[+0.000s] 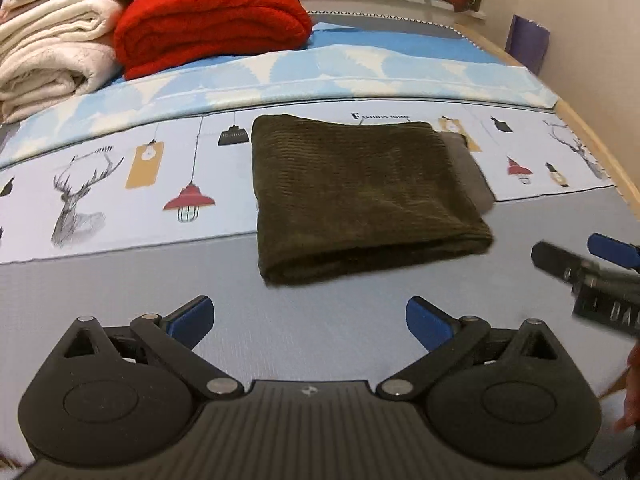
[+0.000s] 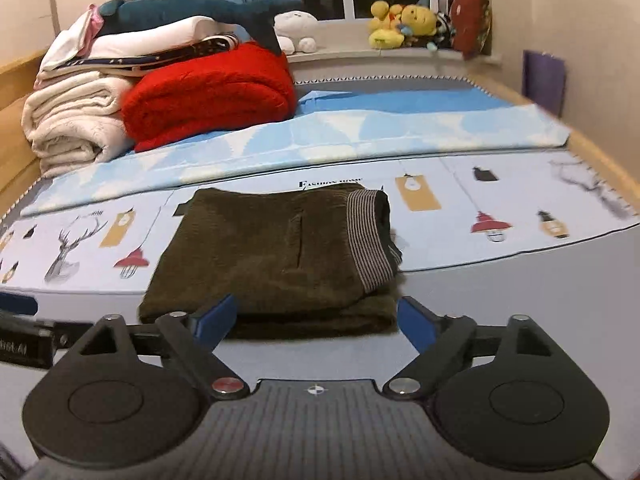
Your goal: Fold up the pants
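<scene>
The pants [image 1: 368, 196] lie folded in a neat olive block on the bed [image 1: 320, 328], mid-bed toward its near edge, striped waistband [image 2: 370, 240] showing on the right side. Left hand-held gripper [image 1: 310, 320] hovers short of the block, fingers spread wide and holding nothing; right hand-held gripper [image 2: 316, 320] sits just at the near fold, fingers also apart, empty. Red blanket [image 2: 208, 92] and white bedding [image 2: 76, 120] are stacked at the far left corner.

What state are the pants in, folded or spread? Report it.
Folded. The olive pants lie as a compact layered rectangle on the bed sheet, striped waistband turned over on top; both grippers are open and off the cloth.
</scene>
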Action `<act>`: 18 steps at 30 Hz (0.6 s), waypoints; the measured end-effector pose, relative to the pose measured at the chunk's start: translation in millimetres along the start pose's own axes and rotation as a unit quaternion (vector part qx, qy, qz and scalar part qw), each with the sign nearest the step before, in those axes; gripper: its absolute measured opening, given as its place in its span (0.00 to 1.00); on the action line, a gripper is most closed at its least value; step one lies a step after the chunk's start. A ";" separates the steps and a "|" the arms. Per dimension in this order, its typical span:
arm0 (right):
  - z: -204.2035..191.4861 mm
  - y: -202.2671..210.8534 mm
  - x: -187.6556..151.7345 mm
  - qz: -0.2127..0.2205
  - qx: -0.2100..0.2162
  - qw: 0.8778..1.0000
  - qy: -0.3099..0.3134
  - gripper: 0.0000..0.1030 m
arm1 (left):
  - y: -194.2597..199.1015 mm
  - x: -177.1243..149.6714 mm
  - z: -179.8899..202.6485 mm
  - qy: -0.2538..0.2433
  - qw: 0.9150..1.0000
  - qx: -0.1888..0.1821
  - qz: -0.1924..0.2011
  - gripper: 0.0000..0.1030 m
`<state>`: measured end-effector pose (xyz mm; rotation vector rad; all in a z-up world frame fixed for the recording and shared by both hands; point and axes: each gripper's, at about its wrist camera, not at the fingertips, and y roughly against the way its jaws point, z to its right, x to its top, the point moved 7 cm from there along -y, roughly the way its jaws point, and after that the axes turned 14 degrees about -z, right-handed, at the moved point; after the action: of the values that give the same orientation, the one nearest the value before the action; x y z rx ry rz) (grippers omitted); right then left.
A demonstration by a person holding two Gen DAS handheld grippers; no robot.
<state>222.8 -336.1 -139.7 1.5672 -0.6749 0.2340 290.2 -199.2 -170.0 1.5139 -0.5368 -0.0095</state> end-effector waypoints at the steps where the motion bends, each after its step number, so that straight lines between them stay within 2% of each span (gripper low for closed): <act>1: -1.7 9.7 -2.3 0.003 -0.010 1.000 0.005 0.89 | 6.6 -3.8 2.2 0.001 1.000 0.005 0.000 0.99; 4: -6.0 39.2 -8.4 0.020 -0.041 0.999 0.009 0.92 | 32.0 -18.5 4.9 0.005 1.000 0.019 0.017 0.99; 9: -15.6 65.9 -22.6 0.030 -0.044 0.999 -0.004 0.94 | 57.7 -36.7 5.4 -0.002 0.999 0.013 0.033 0.99; 13: -23.1 70.6 -33.2 0.025 -0.057 0.998 0.004 0.94 | 57.2 -45.8 6.1 -0.002 1.000 -0.009 0.016 0.99; 18: -24.9 69.7 -32.5 0.016 -0.060 0.998 0.013 0.94 | 46.5 -48.2 5.1 0.004 1.000 -0.004 0.003 0.99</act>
<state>164.9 -301.3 -95.2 1.4376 -0.6828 0.2327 230.9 -184.3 -142.1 1.5035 -0.5342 -0.0018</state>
